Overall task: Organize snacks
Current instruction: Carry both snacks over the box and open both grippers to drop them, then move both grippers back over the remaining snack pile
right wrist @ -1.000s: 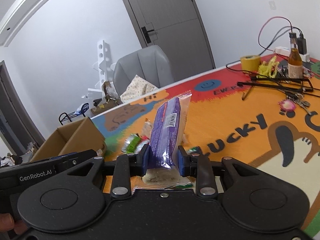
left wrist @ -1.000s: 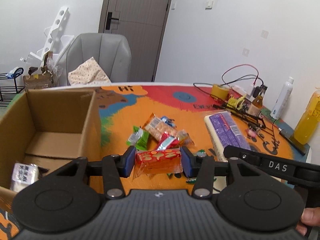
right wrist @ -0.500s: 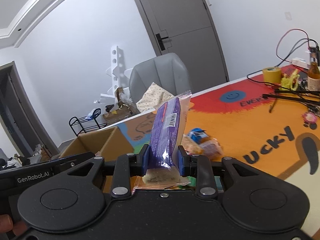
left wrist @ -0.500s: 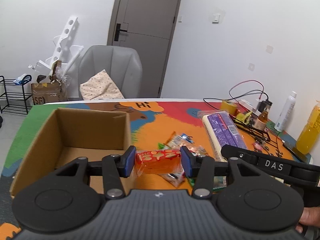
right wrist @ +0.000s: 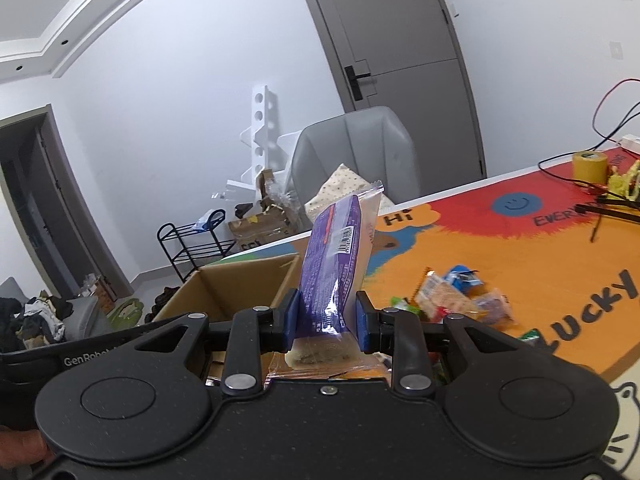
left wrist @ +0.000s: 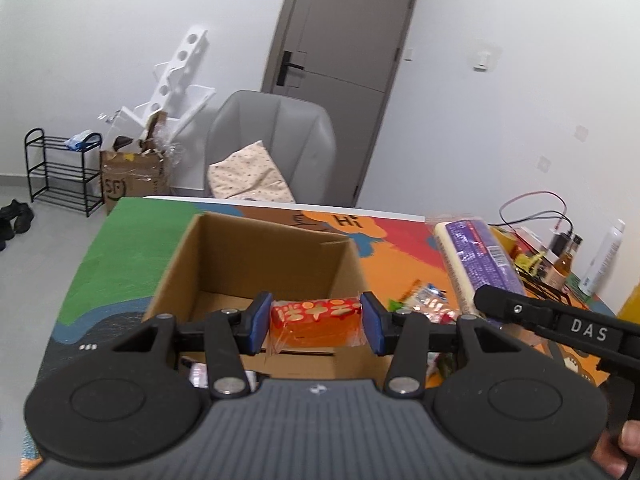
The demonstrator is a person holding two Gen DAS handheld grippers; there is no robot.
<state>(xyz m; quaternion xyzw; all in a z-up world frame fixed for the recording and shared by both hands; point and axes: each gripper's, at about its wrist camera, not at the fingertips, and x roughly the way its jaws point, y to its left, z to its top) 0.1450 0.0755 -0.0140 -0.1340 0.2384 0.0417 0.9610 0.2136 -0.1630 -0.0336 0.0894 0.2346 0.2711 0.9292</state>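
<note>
Both loads have swung from the snack pile to the cardboard box (left wrist: 256, 264): left gripper (left wrist: 316, 320) clamps the red packet (left wrist: 316, 316) at its 12 o'clock, right gripper (right wrist: 326, 320) grips the purple wafer pack (right wrist: 340, 256), ready to drop.

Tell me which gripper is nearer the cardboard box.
Left. The left gripper holds its red snack over the cardboard box opening; the right gripper, holding the purple packet, sits just beside its right wall.
</note>
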